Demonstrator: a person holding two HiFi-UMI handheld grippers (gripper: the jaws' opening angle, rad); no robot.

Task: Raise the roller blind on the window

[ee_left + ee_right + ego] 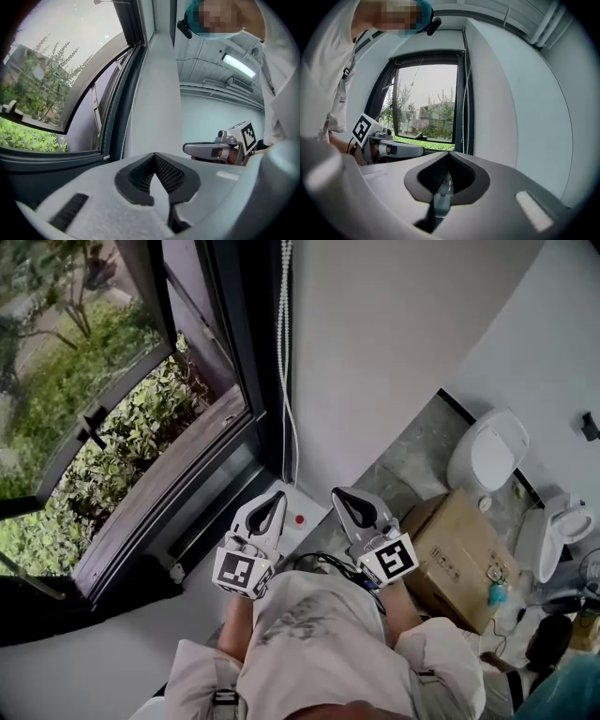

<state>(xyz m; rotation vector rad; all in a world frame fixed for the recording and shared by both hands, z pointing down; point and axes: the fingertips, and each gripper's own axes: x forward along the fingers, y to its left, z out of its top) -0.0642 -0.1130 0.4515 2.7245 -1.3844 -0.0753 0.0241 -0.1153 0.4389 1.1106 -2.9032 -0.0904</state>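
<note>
White bead chain [284,352] hung free; window pane [426,101] was uncovered, so the raise looked done. My left hand-held gripper [278,494] and right hand-held gripper [340,493] were pressed together, empty.

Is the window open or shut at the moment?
Open: the sash stands swung outward from the frame, with plants showing beneath it.

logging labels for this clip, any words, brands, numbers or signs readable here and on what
cardboard box: dark print on its top, too small to read.
marker cubes: black-and-white square patterns only, no words.
Nothing else shows text.
</note>
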